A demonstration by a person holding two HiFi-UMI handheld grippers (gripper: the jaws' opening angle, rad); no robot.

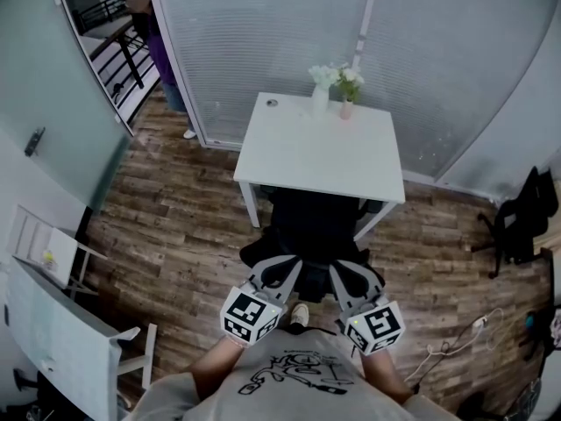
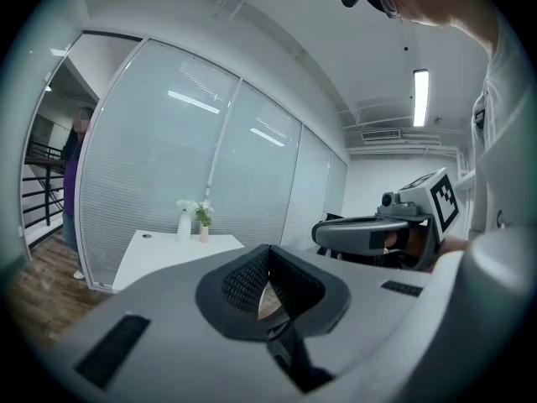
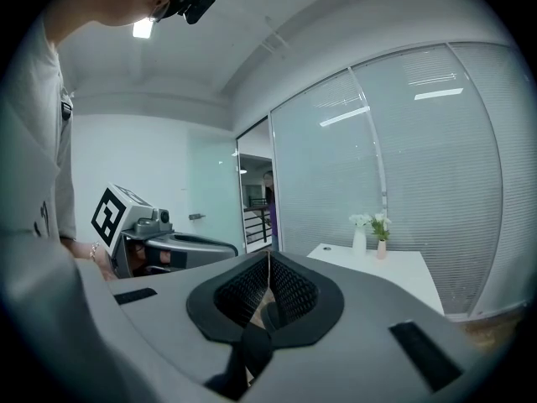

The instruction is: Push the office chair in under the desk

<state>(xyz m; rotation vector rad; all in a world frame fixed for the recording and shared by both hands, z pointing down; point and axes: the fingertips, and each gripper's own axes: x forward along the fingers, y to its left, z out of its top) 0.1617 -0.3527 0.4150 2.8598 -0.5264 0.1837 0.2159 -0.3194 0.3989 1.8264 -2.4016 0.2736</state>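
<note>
1 white desk — wood-plank floor, glass walls.

beyond the fingertips of the left gripper and right gripper, the office chair front is hidden under the desk. chair base: hidden beneath the seat.

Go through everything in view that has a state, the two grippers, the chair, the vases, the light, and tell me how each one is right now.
Left gripper: shut, nothing between its jaws.
Right gripper: shut, nothing between its jaws.
Chair: partly under the desk, its back out on the near side.
White vase: upright on the desk.
Pink vase: upright, beside the white one.
Ceiling light: on.
</note>
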